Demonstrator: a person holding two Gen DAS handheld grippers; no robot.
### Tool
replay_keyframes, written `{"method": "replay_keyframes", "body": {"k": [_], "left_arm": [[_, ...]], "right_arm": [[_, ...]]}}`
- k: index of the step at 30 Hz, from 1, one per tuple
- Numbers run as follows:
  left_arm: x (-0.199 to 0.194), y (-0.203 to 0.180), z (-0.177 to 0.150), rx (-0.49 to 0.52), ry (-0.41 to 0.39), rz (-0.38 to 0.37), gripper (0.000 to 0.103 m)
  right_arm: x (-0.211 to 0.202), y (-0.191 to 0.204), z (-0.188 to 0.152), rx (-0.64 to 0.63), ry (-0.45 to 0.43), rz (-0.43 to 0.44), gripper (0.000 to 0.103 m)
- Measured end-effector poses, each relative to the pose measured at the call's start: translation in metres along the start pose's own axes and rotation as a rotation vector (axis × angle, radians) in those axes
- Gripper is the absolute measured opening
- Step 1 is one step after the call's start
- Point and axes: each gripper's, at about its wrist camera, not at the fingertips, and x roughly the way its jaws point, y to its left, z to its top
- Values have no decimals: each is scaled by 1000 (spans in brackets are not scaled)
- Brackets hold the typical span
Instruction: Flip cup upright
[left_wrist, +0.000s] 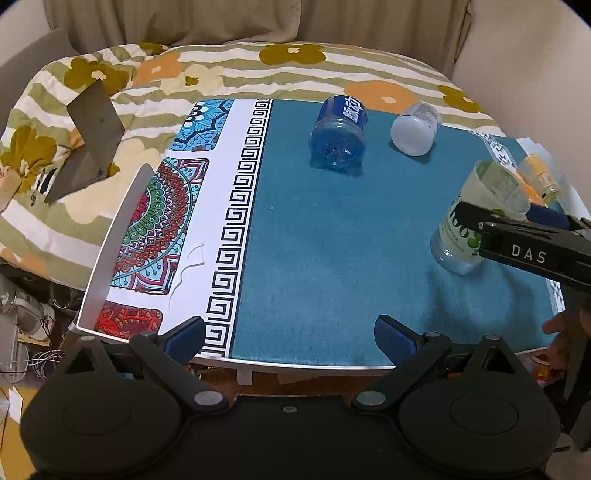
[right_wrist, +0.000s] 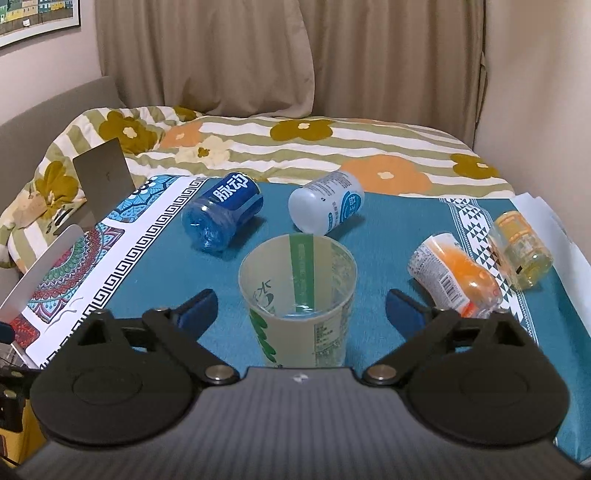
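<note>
A clear cup with green print (right_wrist: 299, 295) stands upright on the teal mat, mouth up. My right gripper (right_wrist: 301, 308) is open, its blue-padded fingers on either side of the cup without touching it. In the left wrist view the same cup (left_wrist: 476, 218) stands at the right, with the right gripper's black finger (left_wrist: 524, 243) in front of it. My left gripper (left_wrist: 290, 334) is open and empty over the table's near edge, well left of the cup.
Several cut bottle cups lie on their sides: a blue one (right_wrist: 221, 214), a white one (right_wrist: 325, 206), an orange one (right_wrist: 454, 277) and a yellow one (right_wrist: 521, 251). A laptop (left_wrist: 88, 144) sits on the flowered quilt (right_wrist: 295, 147) behind the table.
</note>
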Motion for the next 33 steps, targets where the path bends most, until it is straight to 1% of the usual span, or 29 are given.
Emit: {"method": "replay_keyframes", "body": {"k": [3,5,11,17,20,24,29,33], "left_arm": [[-8,-2,2,-2,-13,-11,100],[-16,-5,6,5,-32,-11,100],[-50,-19,24,23,-113,-24,100],[-76,-40,35,67,-176,-36,100],[-82,-50,34,89,-186,-27,100],[-81,-57,27,103,-171,-14,100],[-80,-63,20,117,-158,-20,100],[-83,-67,21,128,-170,-18,100]], "right_arm": [[-4,-3,3,12,47,6,103],[-13,-5,9,7,71,9,103],[-61,-22,35,16,152,-10,103],[-100,-46,53,37,253,-58,103],[-111,-56,54,41,279,-82,103],[-121,-67,50,50,296,-110,103],[-124,-74,37,77,322,-115,103],[-126,-77,33,93,324,-114,103]]}}
